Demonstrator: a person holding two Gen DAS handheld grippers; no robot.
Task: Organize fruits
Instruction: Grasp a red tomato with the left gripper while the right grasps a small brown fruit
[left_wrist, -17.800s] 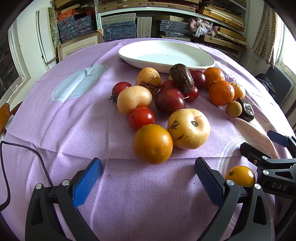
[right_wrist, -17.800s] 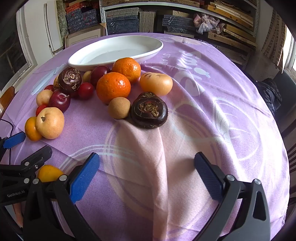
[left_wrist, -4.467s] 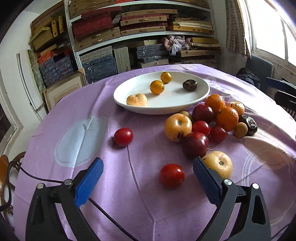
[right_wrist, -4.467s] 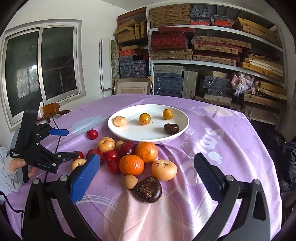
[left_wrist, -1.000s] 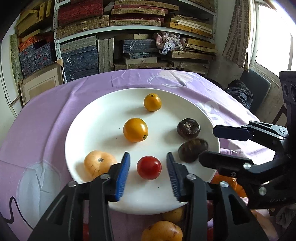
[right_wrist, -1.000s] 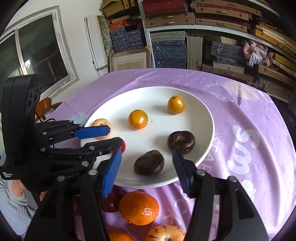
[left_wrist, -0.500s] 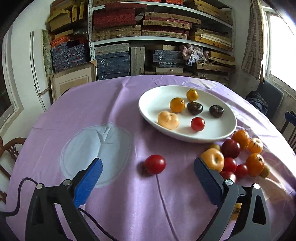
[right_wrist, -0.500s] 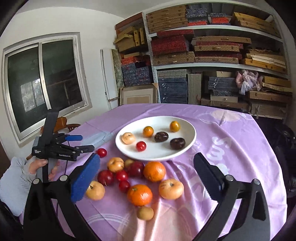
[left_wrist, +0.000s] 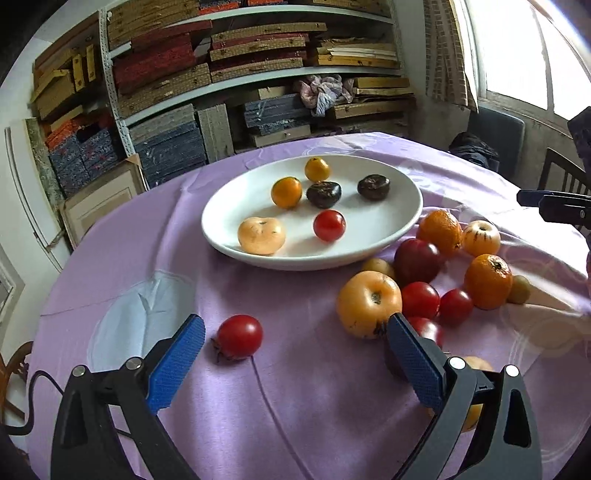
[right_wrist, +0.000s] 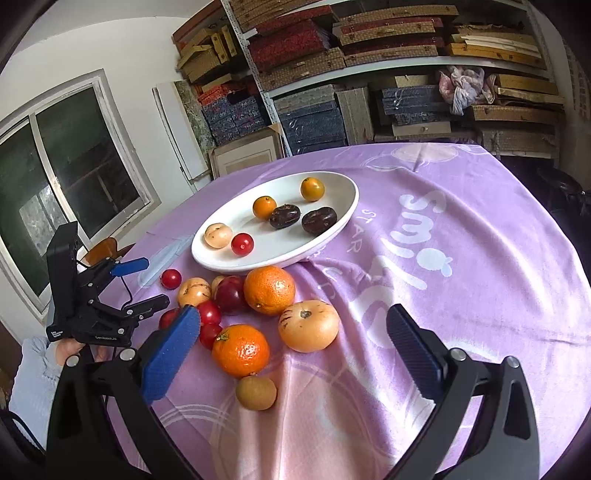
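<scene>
Nearest the left claw (left_wrist: 293, 354) there's a lone red tomato (left_wrist: 239, 336) on the purple worktop (left_wrist: 295, 406), sitting just ahead of the pads, nothing gripped, jaws spread wide after opening up. Lower right, a pile of loose fruit (left_wrist: 424, 284) crowds the plate's edge. The right claw (right_wrist: 291, 354) is released too, empty, with an orange (right_wrist: 241, 349) just ahead. Farther back, the white plate (left_wrist: 399, 229) holds six fruits.

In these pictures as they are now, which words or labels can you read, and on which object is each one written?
"Smi": large white letters on the purple tablecloth; the end is unclear.
"STAR": small white letters on the same cloth, beside the white oval plate.
White label on the black left hand-held gripper: too small to read.
</scene>
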